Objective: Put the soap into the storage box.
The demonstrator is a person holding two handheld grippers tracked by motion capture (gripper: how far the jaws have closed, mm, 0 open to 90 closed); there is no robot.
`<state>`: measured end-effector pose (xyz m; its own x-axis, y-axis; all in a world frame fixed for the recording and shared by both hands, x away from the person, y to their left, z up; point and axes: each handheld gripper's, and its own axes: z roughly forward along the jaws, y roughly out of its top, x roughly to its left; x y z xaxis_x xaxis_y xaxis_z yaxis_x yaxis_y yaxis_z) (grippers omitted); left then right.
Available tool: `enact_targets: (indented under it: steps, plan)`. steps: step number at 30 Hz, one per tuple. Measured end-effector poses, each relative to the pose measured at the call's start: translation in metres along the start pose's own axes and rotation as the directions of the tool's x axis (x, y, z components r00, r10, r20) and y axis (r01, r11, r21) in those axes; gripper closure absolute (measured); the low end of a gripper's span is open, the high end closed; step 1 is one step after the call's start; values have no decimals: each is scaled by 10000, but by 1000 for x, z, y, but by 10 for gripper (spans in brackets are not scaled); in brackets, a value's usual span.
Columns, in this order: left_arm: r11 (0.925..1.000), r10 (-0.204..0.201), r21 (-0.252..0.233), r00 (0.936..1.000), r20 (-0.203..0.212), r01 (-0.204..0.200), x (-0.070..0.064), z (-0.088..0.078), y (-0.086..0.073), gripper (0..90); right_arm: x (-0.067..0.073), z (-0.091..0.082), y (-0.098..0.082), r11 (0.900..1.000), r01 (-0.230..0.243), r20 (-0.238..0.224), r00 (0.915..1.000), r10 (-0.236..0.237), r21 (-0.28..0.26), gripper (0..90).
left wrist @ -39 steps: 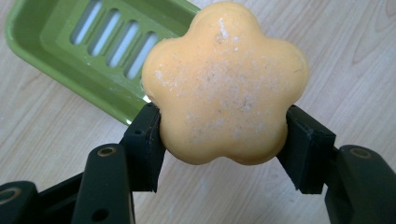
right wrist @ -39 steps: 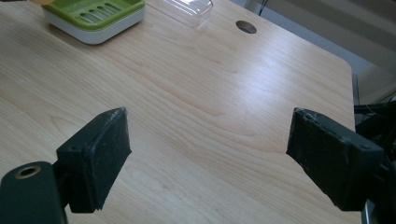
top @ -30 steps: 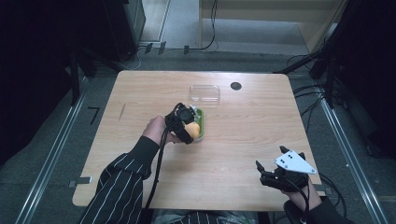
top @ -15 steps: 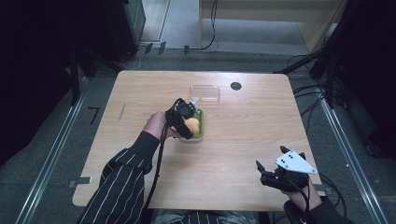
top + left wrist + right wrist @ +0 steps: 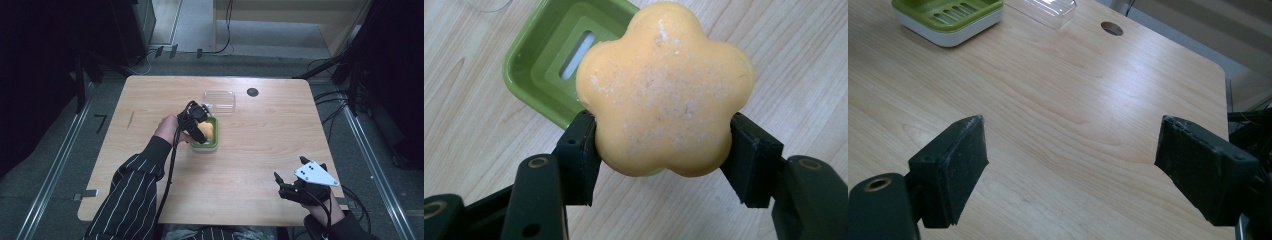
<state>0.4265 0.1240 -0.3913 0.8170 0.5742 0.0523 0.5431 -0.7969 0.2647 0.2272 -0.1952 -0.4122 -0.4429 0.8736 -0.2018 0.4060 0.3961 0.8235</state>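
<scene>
Orange soap [image 5: 664, 90] sits tight in the left gripper [image 5: 664, 150], above the green dish [image 5: 549, 55].
Lower it flat into the dish; right gripper [image 5: 1070, 165] waits wide open.

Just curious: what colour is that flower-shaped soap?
Pale orange soap, clearest in the left gripper view.

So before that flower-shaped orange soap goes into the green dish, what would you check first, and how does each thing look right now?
1. Grip on the orange flower-shaped soap: ok, the left gripper clamps it on both sides.
2. Green plastic soap dish free of clutter: ok, its slotted bottom looks bare.
3. Soap lined up over the dish: not ok, it hangs over the dish's near edge, partly off it.
4. Clear plastic lid out of the way: ok, it lies behind the dish.
5. Right gripper clear: ok, open near the wooden table's front right corner.
6. Height of the soap above the dish: cannot tell.
</scene>
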Motion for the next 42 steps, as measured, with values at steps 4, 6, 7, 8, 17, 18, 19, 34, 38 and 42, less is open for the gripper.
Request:
enact_targets:
  steps: [4,6,7,8,17,18,19,34,38,42]
  plan:
    - [10000,5,43,10000,-24,-5,2,3,1,398,0,0,0,10000,2,8,10000,-2,-19,137]
    - [9999,23,135,10000,-52,-22,4,4,2,398,0,0,0,10000,-7,-2,10000,7,-2,137]
    - [9998,64,197,9999,-79,-62,5,5,3,398,0,0,0,10000,1,-1,10000,-1,2,137]
    - [9999,35,166,9999,-108,-34,5,6,4,398,0,0,0,10000,-4,1,10000,4,-12,137]
    - [9991,-26,412,9999,-149,32,12,18,8,398,0,0,0,10000,-3,15,10000,3,-23,137]
    - [9992,-31,406,9999,-163,37,13,19,8,398,0,0,0,10000,-3,15,10000,3,-23,137]
    - [9991,-115,406,9998,-184,122,14,21,8,398,0,0,0,10000,-12,7,10000,12,-22,137]
    - [9984,-71,562,9997,-236,84,19,34,12,397,0,0,0,10000,-9,10,10000,9,-12,137]
    - [9985,-53,545,9996,-282,68,19,36,12,397,0,0,0,10000,-20,9,10000,20,-9,137]
    - [9982,61,595,9993,-381,-39,17,38,14,397,0,0,0,10000,-15,18,10000,15,-16,137]
